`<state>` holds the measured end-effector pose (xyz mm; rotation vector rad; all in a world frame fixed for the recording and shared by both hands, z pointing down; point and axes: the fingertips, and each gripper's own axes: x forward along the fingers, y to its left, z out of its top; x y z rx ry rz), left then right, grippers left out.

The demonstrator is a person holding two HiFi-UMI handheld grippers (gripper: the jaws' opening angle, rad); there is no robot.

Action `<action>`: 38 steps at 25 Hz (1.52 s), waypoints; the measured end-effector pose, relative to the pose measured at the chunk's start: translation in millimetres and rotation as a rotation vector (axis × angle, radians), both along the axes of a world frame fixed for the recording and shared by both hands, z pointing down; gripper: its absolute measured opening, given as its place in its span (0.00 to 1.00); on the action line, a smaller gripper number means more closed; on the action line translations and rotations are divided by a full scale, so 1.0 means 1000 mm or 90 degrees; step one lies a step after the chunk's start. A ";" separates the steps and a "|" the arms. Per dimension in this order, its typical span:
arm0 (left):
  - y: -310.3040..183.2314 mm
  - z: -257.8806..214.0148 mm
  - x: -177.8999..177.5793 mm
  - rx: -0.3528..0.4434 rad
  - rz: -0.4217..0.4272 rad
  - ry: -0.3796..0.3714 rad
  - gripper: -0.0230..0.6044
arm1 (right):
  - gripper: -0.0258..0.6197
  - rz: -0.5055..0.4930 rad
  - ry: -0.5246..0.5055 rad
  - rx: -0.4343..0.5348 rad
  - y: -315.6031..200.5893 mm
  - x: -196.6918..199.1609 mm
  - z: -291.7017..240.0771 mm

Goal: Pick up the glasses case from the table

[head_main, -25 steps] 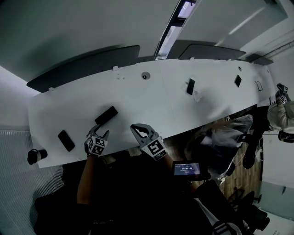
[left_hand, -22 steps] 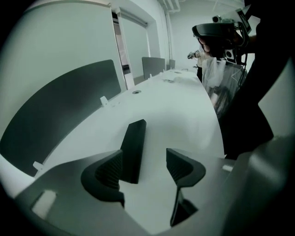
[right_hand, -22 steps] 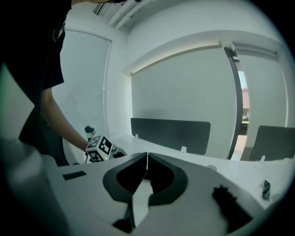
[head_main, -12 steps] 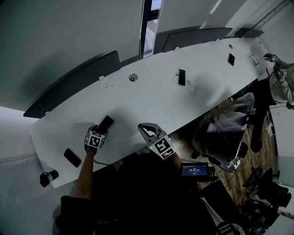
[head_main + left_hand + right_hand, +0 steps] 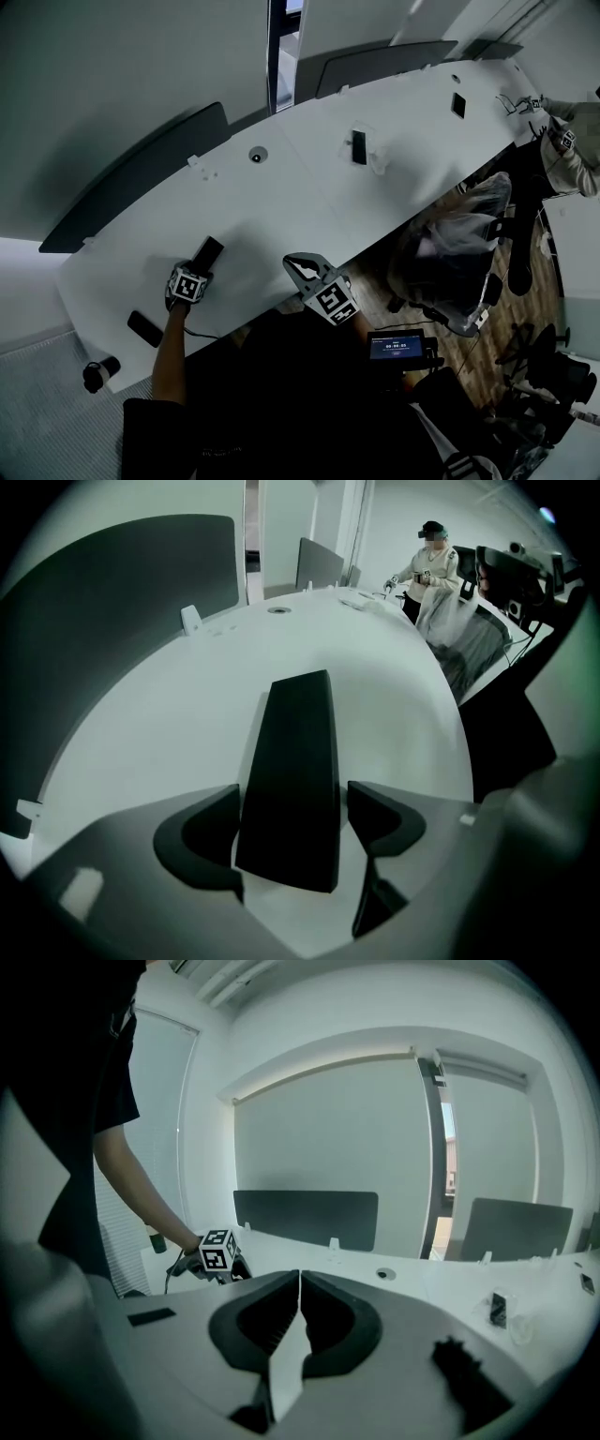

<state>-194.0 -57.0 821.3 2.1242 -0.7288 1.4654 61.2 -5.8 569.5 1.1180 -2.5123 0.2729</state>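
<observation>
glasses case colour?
Plain black, no pattern. The glasses case shows best in the left gripper view.

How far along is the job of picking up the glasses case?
Done: the left gripper is placed over the glasses case, which lies flat on the white table. In hand: its jaws are opening, the case between them but not gripped. Left: close on the case and lift it. The right gripper is shut and empty.

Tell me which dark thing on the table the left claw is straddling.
The long black glasses case, lying between the left claw's opening jaws. The other dark slab lies apart near the table's left end.
</observation>
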 end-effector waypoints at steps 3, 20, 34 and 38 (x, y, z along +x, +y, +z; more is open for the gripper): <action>0.000 0.000 0.003 -0.015 -0.002 0.019 0.61 | 0.05 0.005 -0.001 0.000 -0.002 0.002 0.000; 0.010 0.009 -0.010 0.028 -0.094 0.007 0.52 | 0.05 -0.050 -0.001 -0.006 -0.014 -0.026 0.002; 0.047 -0.016 0.012 -0.051 -0.312 0.191 0.50 | 0.05 -0.077 -0.020 -0.017 -0.019 -0.043 0.007; 0.059 -0.023 0.021 -0.071 -0.353 0.244 0.50 | 0.05 -0.090 -0.027 -0.026 -0.022 -0.052 0.007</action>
